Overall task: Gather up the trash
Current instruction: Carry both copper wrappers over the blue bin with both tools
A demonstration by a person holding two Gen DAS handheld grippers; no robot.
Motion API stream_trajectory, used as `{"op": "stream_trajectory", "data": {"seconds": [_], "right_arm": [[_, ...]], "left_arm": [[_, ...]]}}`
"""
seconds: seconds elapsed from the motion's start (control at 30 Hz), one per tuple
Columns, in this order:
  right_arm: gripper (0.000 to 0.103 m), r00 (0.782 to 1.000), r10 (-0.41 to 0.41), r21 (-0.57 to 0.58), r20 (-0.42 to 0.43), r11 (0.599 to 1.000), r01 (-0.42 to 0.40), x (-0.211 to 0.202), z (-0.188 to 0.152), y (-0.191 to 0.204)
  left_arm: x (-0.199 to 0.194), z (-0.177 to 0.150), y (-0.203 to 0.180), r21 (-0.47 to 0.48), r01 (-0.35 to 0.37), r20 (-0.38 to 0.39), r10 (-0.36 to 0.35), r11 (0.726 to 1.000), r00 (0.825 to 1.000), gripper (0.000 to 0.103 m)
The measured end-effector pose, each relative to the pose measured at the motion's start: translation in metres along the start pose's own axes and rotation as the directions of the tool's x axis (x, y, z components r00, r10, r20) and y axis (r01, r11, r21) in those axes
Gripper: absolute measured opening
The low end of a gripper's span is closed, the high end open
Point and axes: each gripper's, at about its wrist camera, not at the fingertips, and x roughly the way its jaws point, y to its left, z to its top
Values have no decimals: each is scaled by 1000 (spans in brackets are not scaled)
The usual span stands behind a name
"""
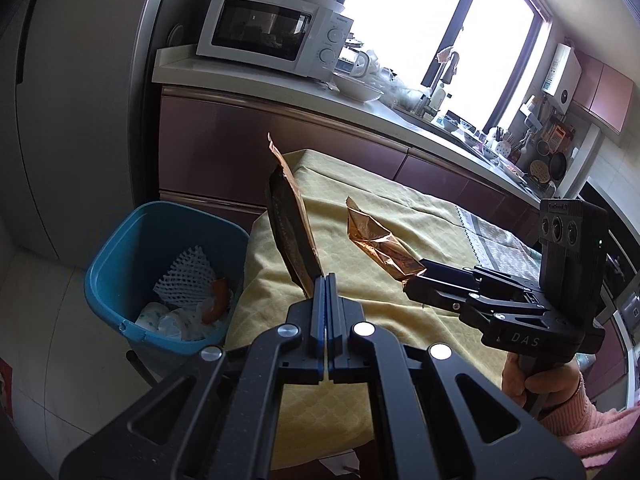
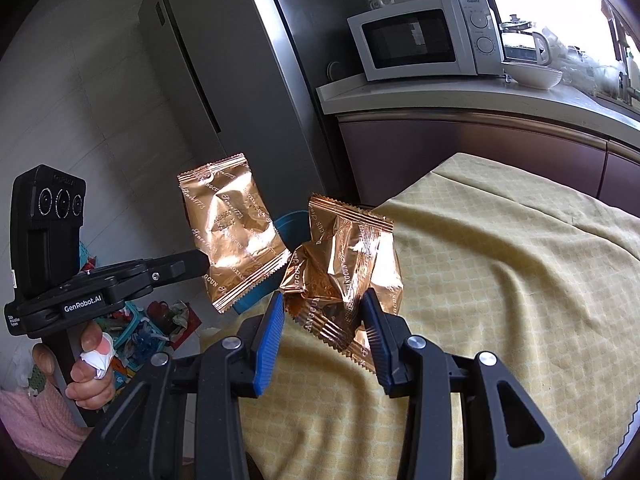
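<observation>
the left gripper (image 1: 326, 280) is clamped tight on the bottom edge of a flat copper foil wrapper (image 2: 232, 236), held upright just beside the blue trash bin (image 1: 160, 276). the right gripper (image 2: 322, 316) pinches a crumpled copper foil wrapper (image 2: 348, 264) over the yellow tablecloth (image 2: 500, 280), farther from the bin.

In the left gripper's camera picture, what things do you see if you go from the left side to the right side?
Blue plastic trash bin → flat copper foil wrapper pinched in the left gripper → crumpled copper foil wrapper → right gripper → hand on its handle.
</observation>
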Motion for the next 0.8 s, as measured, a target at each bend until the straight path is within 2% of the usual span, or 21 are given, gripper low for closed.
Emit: {"op": "stream_trajectory", "data": {"seconds": [0.8], "right_arm": [[38,999,37,-48,-36,998,-39,28,11,19]], "left_arm": [[-10,5,29,-42,-54,28,55,998,998,1]]}}
